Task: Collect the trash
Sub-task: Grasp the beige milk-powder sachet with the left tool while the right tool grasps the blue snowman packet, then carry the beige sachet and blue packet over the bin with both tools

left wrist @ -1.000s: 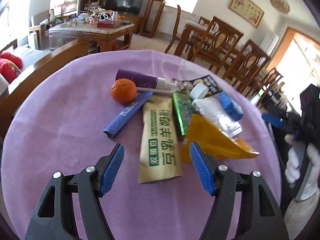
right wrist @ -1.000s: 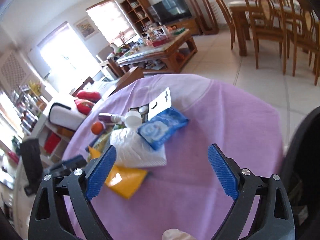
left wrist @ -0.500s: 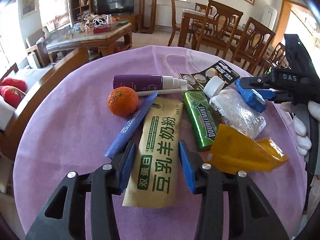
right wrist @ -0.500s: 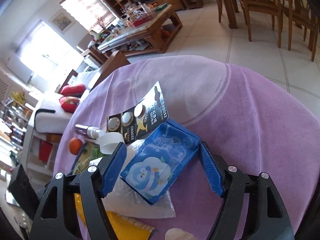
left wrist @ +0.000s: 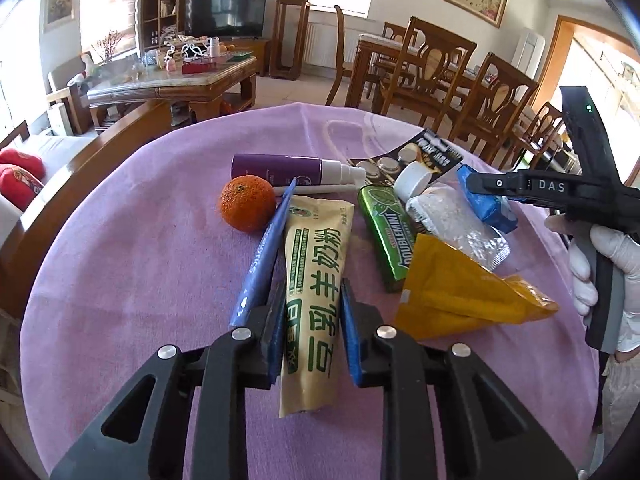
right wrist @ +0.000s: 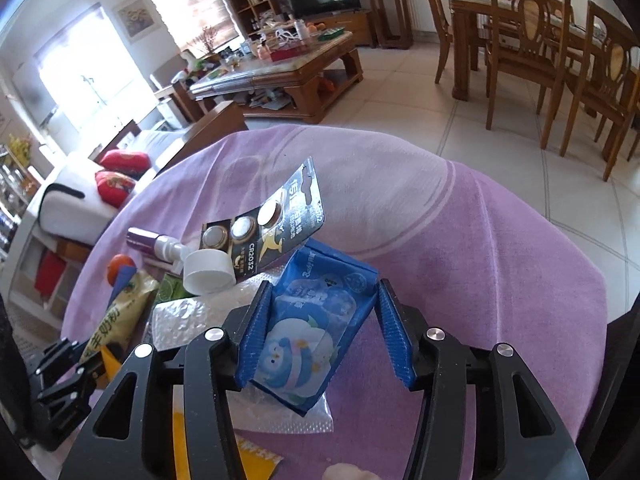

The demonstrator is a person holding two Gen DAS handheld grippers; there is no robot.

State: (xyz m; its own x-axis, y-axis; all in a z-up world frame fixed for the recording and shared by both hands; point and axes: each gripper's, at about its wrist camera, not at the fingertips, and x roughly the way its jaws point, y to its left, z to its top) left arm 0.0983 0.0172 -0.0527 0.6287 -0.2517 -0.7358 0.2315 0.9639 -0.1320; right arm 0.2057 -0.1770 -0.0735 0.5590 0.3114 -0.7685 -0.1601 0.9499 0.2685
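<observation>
Left wrist view: left gripper (left wrist: 314, 322) jaws narrow and closing, tan milk powder sachet (left wrist: 316, 288) between the pads; pads look right at its edges, but contact isn't certain from this angle. Just outside the left pad, a blue stick sachet (left wrist: 262, 258) lies angled, its far tip by the tangerine (left wrist: 248, 203). Beyond the jaws: purple spray bottle (left wrist: 280, 169) lying flat. Right of the jaws: green Doublemint gum pack (left wrist: 386, 232), then yellow pouch (left wrist: 452, 292), white cap (left wrist: 414, 180), clear bubble-wrap bag (left wrist: 460, 228). Far right: gloved hand (left wrist: 608, 264) on the right tool. All on the purple tablecloth (left wrist: 132, 264).

Right wrist view: right gripper (right wrist: 320, 328) jaws mid-width and closing, blue wet wipes pack (right wrist: 316, 328) between them. Left pad is on the pack's edge, right pad near its far edge; the pack's near end sits over the bubble-wrap bag. Ahead-left of the jaws: the white cap and a CR2032 coin battery card (right wrist: 272, 224) propped up at a tilt. Far left: the sachet and tangerine, with the left tool's fingertips at the frame edge.
</observation>
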